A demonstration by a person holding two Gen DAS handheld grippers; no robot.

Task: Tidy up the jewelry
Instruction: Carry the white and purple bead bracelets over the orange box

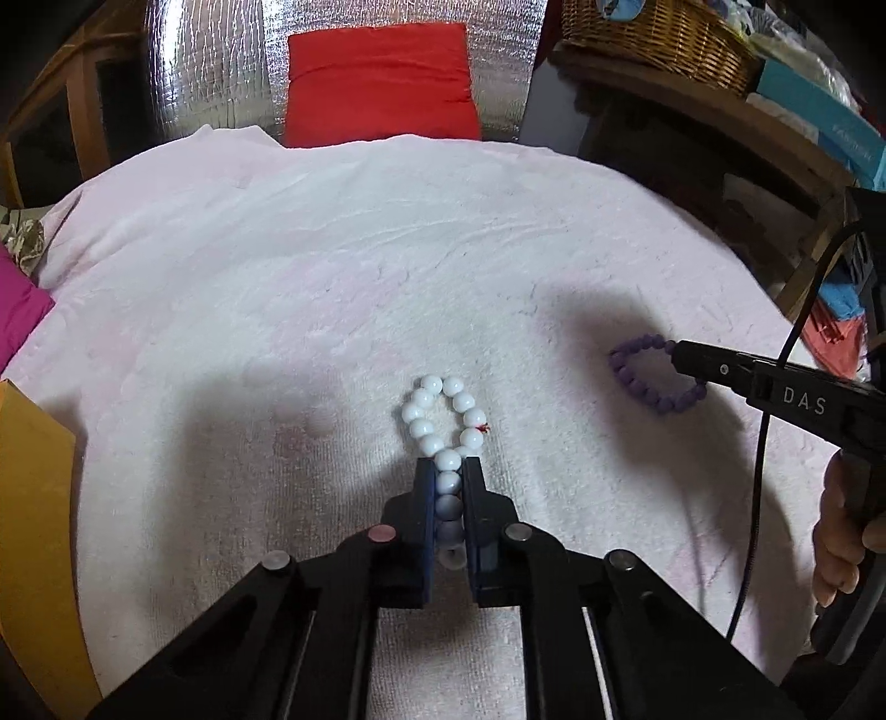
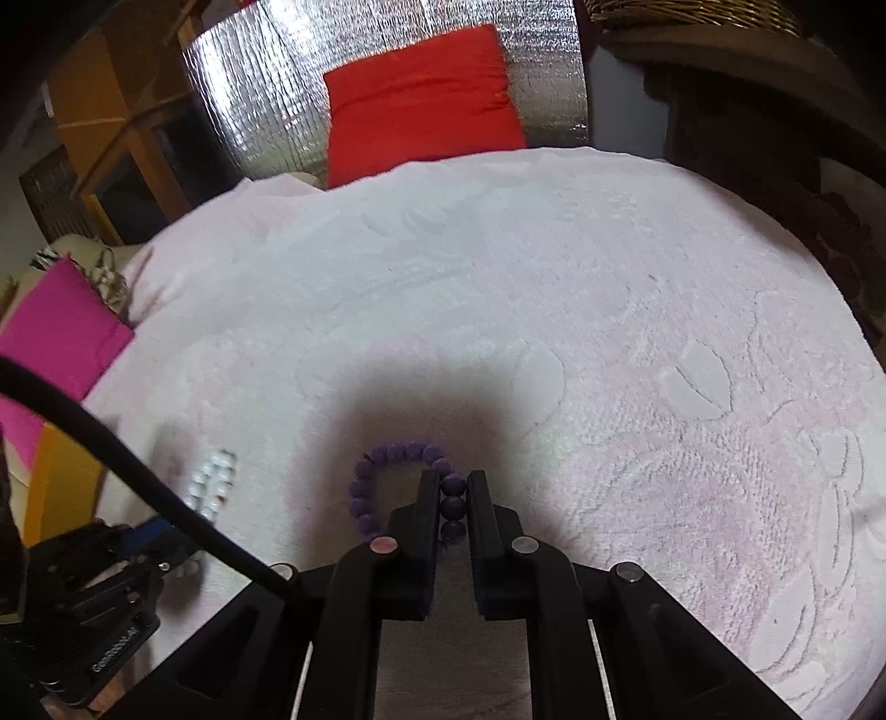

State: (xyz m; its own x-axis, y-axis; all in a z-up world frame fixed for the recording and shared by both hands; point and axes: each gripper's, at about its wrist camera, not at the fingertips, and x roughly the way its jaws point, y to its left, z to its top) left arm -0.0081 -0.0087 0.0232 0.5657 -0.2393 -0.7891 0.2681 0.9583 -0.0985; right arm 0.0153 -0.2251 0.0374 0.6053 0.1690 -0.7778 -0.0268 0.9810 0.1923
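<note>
A white bead bracelet (image 1: 443, 421) lies on the pale pink towel (image 1: 332, 277), its near beads pinched between the fingers of my left gripper (image 1: 448, 465), which is shut on it. A purple bead bracelet (image 2: 387, 471) lies further right; my right gripper (image 2: 453, 479) is shut on its near side, with three beads showing between the fingers. In the left wrist view the purple bracelet (image 1: 642, 376) and the right gripper (image 1: 681, 354) show at the right. In the right wrist view the white bracelet (image 2: 210, 482) and the left gripper body show blurred at the lower left.
A red cushion (image 1: 382, 83) leans on a silver foil panel (image 1: 221, 66) behind the towel. A magenta cloth (image 2: 61, 338) and an orange box (image 1: 33, 526) lie at the left. A wicker basket (image 1: 659, 39) sits on wooden shelving at the right. A black cable (image 1: 764, 443) hangs by the right gripper.
</note>
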